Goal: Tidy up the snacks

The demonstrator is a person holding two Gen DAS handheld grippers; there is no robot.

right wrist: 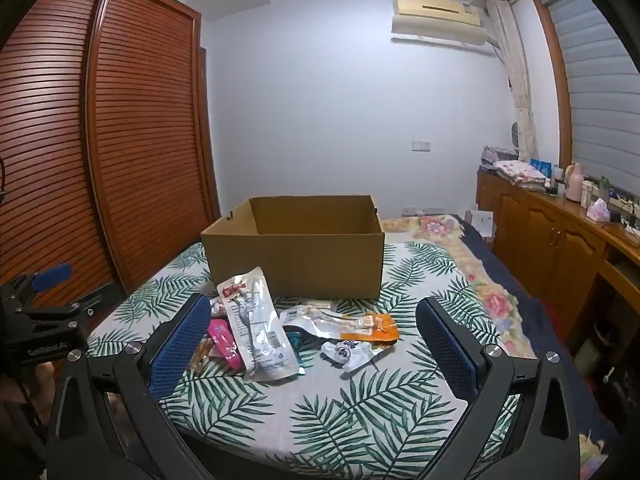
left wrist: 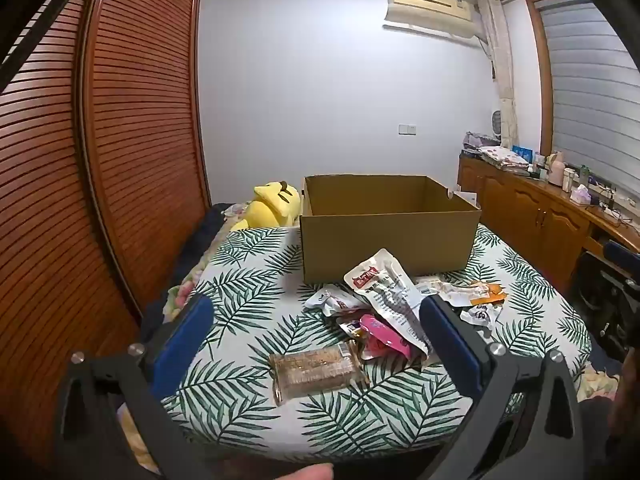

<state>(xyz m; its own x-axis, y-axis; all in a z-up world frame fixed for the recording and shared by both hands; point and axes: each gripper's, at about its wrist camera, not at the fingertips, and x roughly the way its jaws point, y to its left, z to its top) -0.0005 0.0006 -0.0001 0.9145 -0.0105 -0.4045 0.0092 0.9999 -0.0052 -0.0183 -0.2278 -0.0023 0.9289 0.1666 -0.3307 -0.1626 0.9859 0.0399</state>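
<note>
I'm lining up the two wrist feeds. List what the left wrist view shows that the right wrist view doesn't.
Left wrist only: a yellow plush left of the box, and a clear cracker pack nearest the camera, between the open left gripper.

Right wrist only: the open right gripper and, at the left edge, the left gripper seen from the side.

Both: the open box, no snacks visible inside, the snack pile in front of it, and the leaf-print cloth.

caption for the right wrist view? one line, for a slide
Open right hand-held gripper above loose snack packets on a leaf-print cloth, cardboard box behind.
</note>
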